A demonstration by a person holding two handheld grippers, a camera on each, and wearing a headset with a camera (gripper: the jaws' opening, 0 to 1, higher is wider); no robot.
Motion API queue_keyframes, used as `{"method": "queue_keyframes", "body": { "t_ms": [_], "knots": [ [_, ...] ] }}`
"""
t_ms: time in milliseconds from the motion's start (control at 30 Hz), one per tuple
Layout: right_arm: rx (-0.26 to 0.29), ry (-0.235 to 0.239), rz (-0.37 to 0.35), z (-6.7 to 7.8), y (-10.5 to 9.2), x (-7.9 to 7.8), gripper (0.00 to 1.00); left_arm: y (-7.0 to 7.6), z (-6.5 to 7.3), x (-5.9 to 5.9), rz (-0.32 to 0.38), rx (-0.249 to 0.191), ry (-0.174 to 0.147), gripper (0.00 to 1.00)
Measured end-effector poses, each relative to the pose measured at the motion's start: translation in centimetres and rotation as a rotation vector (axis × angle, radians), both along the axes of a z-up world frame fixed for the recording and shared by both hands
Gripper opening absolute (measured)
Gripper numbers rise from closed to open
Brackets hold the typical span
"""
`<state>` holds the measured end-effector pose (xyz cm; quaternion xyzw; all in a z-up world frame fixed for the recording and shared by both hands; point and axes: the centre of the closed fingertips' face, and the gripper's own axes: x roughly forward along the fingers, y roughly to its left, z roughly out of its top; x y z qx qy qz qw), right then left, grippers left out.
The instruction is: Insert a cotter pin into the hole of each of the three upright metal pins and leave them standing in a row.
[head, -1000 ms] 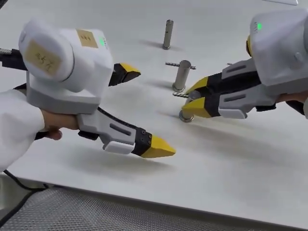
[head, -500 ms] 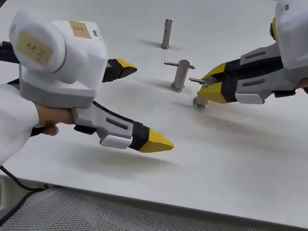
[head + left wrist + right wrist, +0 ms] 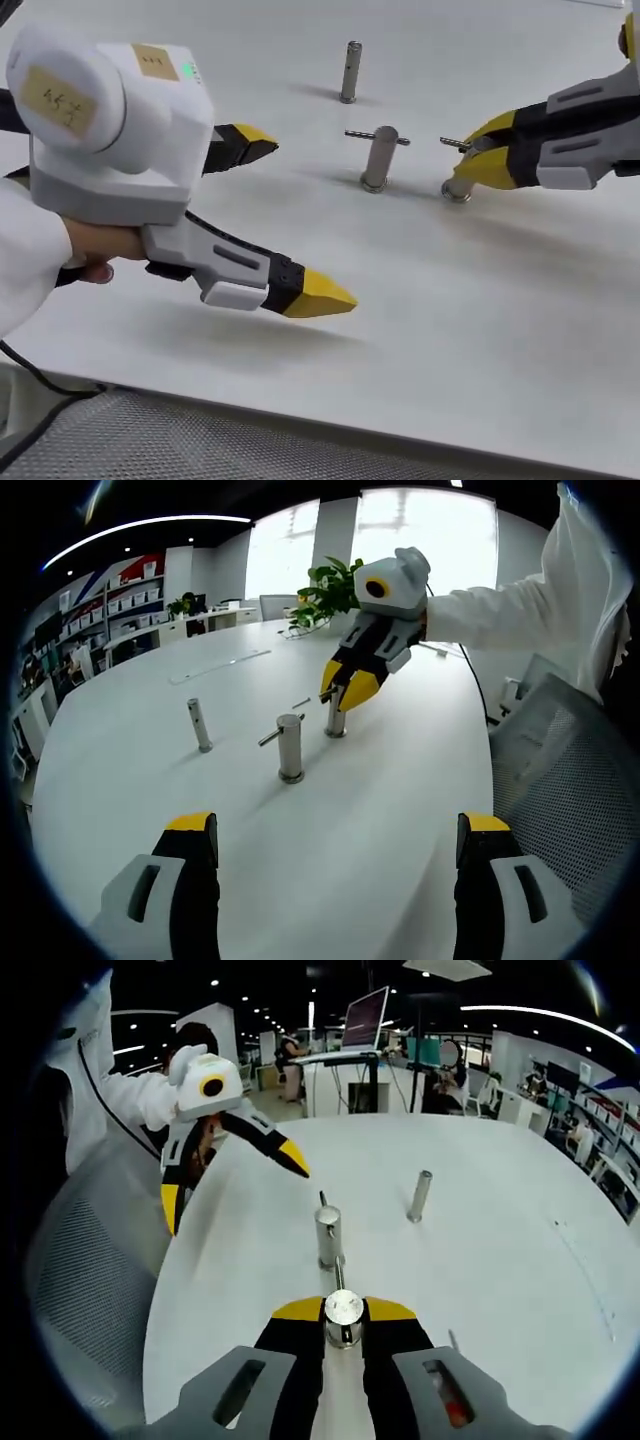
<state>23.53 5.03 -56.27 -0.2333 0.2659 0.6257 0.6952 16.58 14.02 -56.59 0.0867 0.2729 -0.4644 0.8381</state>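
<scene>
While the right gripper [image 3: 487, 162] reached in from the right edge of the head view, its jaws were closed narrow on the near pin [image 3: 458, 187]. That pin leaned a little, top toward the gripper. Whether its foot touched the table [image 3: 430, 330] could not be told. A cotter [image 3: 454, 143] stuck out of its top to the left. The middle pin [image 3: 378, 160] stood upright just left of it, at frame centre, with its own cotter crosswise. The far pin [image 3: 349, 72] stood at upper centre, well apart, with no cotter to be seen in it. The near pin lay to the right of the line through the other two, so a straight row would probably call for bringing it toward the lower frame before letting go. The left gripper [image 3: 285, 220] hovered at left with jaws wide and holding nothing, well away from all three pins, so the right one was the nearer.

In the left gripper view its jaws rose far apart from the bottom, with bare white table between them. The pins ran across mid-frame, with the near pin under the other gripper's yellow tips. A plant [image 3: 325, 585] and bright windows stood behind, and a mesh chair [image 3: 560, 760] at right.

In the right gripper view the near pin's round top sat clamped at lower centre, the middle pin straight ahead and the far pin to the upper right. The tabletop was smooth and pale. Beyond it lay an open office with a monitor [image 3: 365, 1015] at the top.
</scene>
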Motion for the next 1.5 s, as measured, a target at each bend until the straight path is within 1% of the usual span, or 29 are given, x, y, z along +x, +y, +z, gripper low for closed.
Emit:
{"method": "queue_keyframes", "body": {
  "t_ms": [433, 633, 767, 900, 1000, 1100, 1333, 1400, 1500],
  "knots": [
    [-0.007, 0.003, 0.029, -0.50, -0.12, 0.12, 0.08, 0.26, -0.13, 0.02, 0.007, 0.005, 0.010, 0.99],
    [-0.001, 0.008, 0.034, -0.68, -0.02, 0.14, 0.08, 0.28, -0.12, -0.07, 0.003, 0.003, 0.018, 0.99],
    [0.004, 0.001, 0.044, -0.63, 0.05, 0.10, 0.08, 0.33, -0.14, -0.05, 0.005, 0.006, 0.019, 0.99],
    [0.018, 0.007, 0.046, -0.69, -0.15, 0.29, 0.08, 0.31, -0.17, -0.10, 0.005, 0.007, 0.024, 0.99],
    [0.022, -0.006, 0.062, -0.70, -0.06, 0.18, 0.08, 0.21, -0.12, -0.22, 0.000, 0.004, 0.026, 0.99],
    [0.028, 0.007, 0.050, -0.72, -0.17, 0.39, 0.09, 0.18, -0.13, -0.28, -0.001, 0.004, 0.031, 0.99],
    [0.040, 0.012, 0.029, -0.70, -0.14, 0.43, 0.09, 0.05, -0.29, -0.54, -0.005, 0.008, 0.038, 0.99],
    [0.038, 0.010, 0.016, -0.73, -0.22, 0.62, 0.12, 0.03, -0.23, -0.58, -0.003, 0.006, 0.038, 0.99],
    [0.054, 0.011, -0.006, -0.39, -0.29, 0.80, 0.21, 0.13, -0.17, -0.52, 0.004, 0.006, 0.037, 0.99]
  ]
}}
